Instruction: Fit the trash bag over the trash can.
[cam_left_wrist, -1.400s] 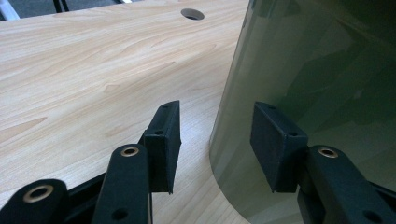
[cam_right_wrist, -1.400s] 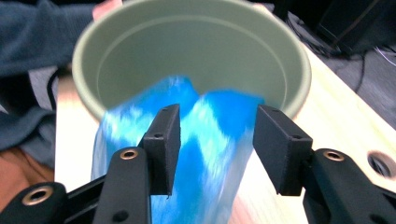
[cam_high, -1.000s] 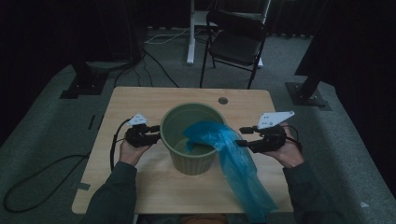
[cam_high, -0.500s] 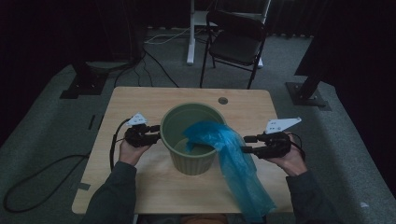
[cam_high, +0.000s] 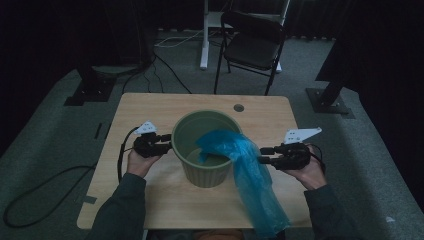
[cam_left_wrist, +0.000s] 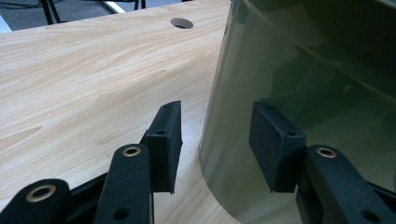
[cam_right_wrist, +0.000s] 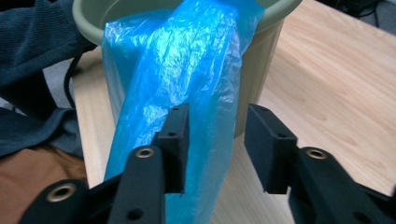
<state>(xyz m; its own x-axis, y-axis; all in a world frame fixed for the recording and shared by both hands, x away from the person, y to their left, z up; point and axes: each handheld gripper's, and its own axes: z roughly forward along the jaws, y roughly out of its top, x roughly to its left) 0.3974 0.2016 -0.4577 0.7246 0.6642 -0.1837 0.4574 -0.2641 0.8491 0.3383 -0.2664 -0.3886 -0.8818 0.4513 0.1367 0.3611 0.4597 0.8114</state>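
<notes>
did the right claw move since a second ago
Yes. In the high view the right claw has shifted down the picture toward the person, judged against the green bin, and its jaws have just been closing.

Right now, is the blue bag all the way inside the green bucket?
No, the blue bag hangs over the rim of the green bucket and trails down its outside onto the table.

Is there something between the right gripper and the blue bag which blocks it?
Nothing visible does. In the right gripper view the right gripper stands open right in front of the bag, which hangs over the bin rim and down its side.
</notes>
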